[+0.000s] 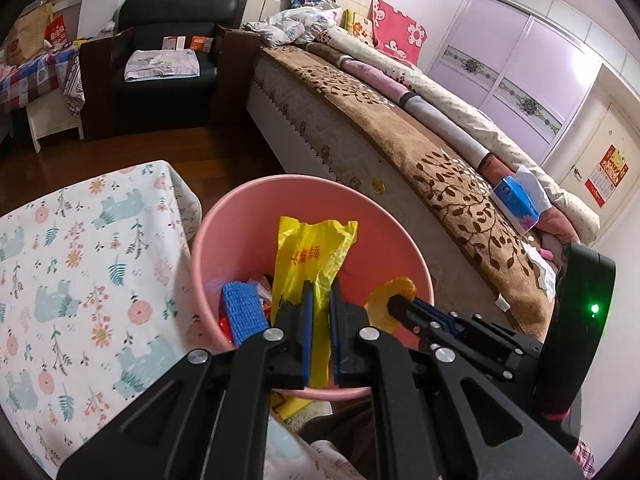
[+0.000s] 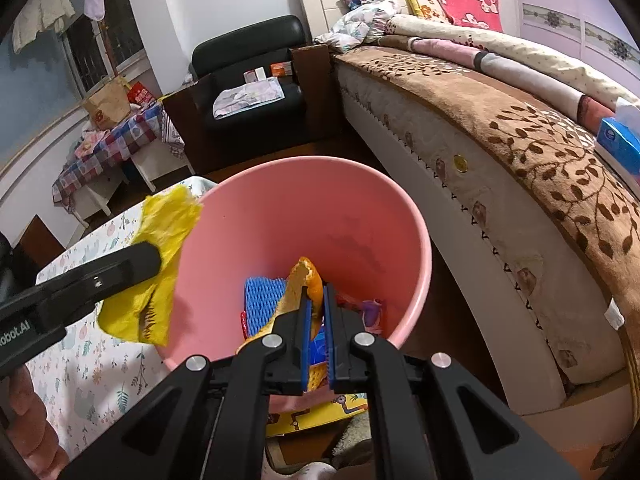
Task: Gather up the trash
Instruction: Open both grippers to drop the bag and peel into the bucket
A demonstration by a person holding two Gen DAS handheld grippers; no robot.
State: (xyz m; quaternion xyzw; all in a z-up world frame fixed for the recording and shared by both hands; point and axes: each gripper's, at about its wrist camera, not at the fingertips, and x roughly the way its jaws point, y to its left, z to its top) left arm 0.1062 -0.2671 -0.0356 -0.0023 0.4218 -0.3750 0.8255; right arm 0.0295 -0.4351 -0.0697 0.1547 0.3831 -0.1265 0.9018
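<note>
1. Floral tablecloth at far left, just beside pink bin.
2. L gripper w/ fingers clamped on yellow plastic bag, held over bin.
3. Blue foam net lies inside bin (other scraps unclear).
4. R gripper pinched tight on orange peel, over bin opening.
5. Bed to the right.

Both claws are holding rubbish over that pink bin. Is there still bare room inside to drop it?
Yes. The pink bin shows bare wall and floor on its bed side. The bottom towards the floral cloth is crowded: blue foam net and red wrappers. The bed's brown blanket is also bare near the edge.
</note>
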